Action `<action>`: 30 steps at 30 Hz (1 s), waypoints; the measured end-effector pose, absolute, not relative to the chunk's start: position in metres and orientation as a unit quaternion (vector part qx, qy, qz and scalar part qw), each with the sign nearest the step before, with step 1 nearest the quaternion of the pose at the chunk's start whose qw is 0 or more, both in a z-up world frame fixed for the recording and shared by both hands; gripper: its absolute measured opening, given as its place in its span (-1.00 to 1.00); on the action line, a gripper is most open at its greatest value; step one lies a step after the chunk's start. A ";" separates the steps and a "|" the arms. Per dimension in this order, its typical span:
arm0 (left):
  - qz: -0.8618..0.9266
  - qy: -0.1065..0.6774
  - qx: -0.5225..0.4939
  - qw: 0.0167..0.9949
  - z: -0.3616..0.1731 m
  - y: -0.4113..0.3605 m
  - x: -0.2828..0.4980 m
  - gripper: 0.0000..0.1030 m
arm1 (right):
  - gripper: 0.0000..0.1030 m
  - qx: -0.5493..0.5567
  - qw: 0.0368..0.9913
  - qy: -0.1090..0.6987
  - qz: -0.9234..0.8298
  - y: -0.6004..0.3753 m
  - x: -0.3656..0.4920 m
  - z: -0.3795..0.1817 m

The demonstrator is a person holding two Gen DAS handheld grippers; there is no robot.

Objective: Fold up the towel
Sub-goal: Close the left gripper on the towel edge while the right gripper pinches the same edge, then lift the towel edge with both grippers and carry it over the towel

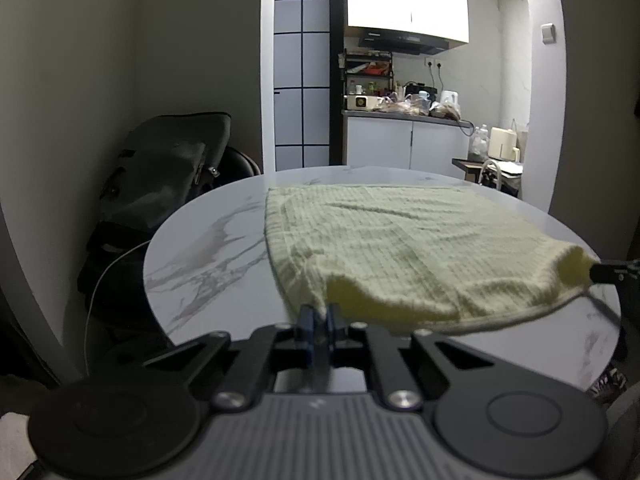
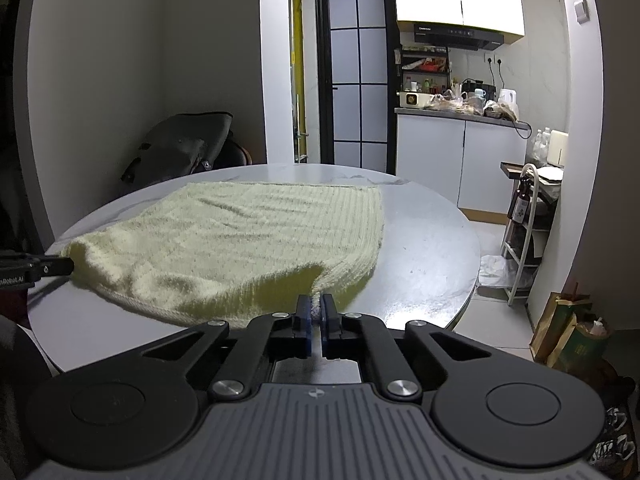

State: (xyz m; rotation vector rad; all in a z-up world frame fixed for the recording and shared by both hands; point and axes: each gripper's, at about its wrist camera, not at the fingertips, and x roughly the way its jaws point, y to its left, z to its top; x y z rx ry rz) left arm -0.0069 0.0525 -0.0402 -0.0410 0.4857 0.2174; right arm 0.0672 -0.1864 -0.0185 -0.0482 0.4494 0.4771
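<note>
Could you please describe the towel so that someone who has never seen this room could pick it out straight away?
Find the round, marble-patterned table in front of the kitchen doorway. The towel is the pale yellow-green, ribbed cloth spread across its top. Its two near corners are lifted, pinched by the left gripper and the right gripper; it is the only cloth on the table.

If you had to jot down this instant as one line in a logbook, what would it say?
step: fold start | left gripper: shut on towel near corner | right gripper: shut on other near corner | towel: near edge lifted, rest flat on round marble table
</note>
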 end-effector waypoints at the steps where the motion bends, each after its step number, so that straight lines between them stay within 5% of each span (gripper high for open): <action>1: 0.107 0.240 -0.020 0.965 -0.040 0.052 -0.008 -0.87 | -0.91 -0.022 0.946 0.220 0.236 -0.187 0.067 -0.017; 30: 0.088 0.209 -0.013 0.974 -0.012 0.037 -0.042 -0.87 | -0.92 -0.017 0.954 0.172 0.244 -0.202 0.040 0.017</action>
